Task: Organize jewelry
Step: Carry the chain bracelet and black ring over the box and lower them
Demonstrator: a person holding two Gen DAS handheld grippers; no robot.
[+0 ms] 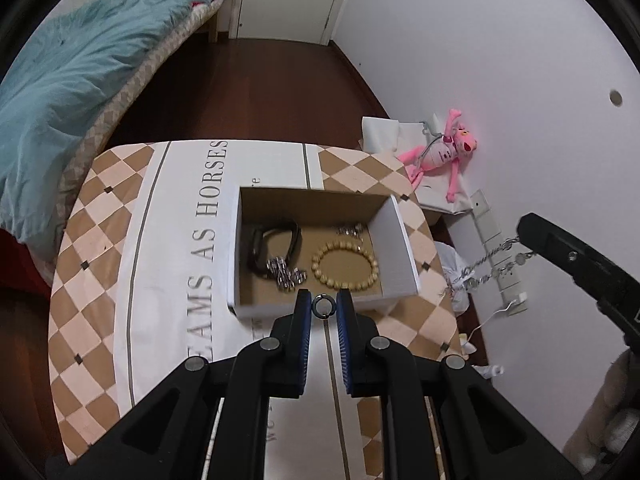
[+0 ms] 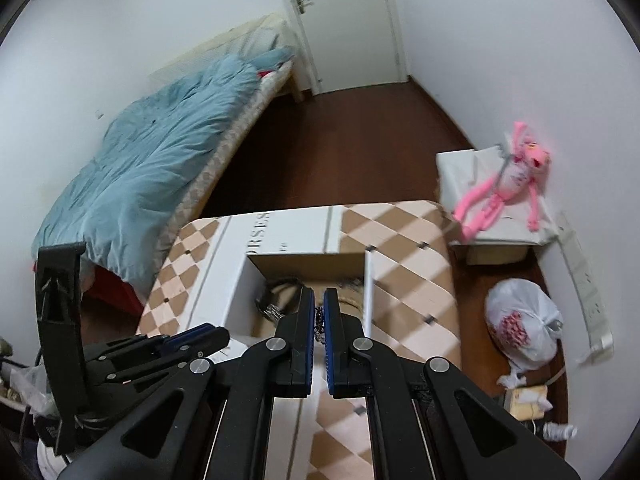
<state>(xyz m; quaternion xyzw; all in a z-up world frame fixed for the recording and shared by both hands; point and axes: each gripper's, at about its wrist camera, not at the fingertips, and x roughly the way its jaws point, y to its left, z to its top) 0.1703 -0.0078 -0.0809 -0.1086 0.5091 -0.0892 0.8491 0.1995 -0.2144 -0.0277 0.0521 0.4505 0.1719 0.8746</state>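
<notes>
An open white cardboard box [image 1: 400,236] stands on the checkered table. In it lie a wooden bead bracelet [image 1: 345,260], a black band [image 1: 276,244], and silver pieces [image 1: 286,272]. My left gripper [image 1: 324,306] is shut on a small dark ring [image 1: 323,306] just above the box's near wall. My right gripper [image 2: 319,314] is shut on a silver chain [image 2: 319,322]. In the left wrist view the chain [image 1: 488,266] hangs from the right gripper beyond the table's right edge. The box [image 2: 370,288] lies just ahead in the right wrist view.
The table wears a brown-and-cream checkered cloth [image 1: 100,264] with a lettered white band. A bed with a blue quilt [image 2: 152,160] stands left. A pink plush toy [image 2: 504,188] lies on a white box at right, with a plastic bag [image 2: 524,328] on the floor.
</notes>
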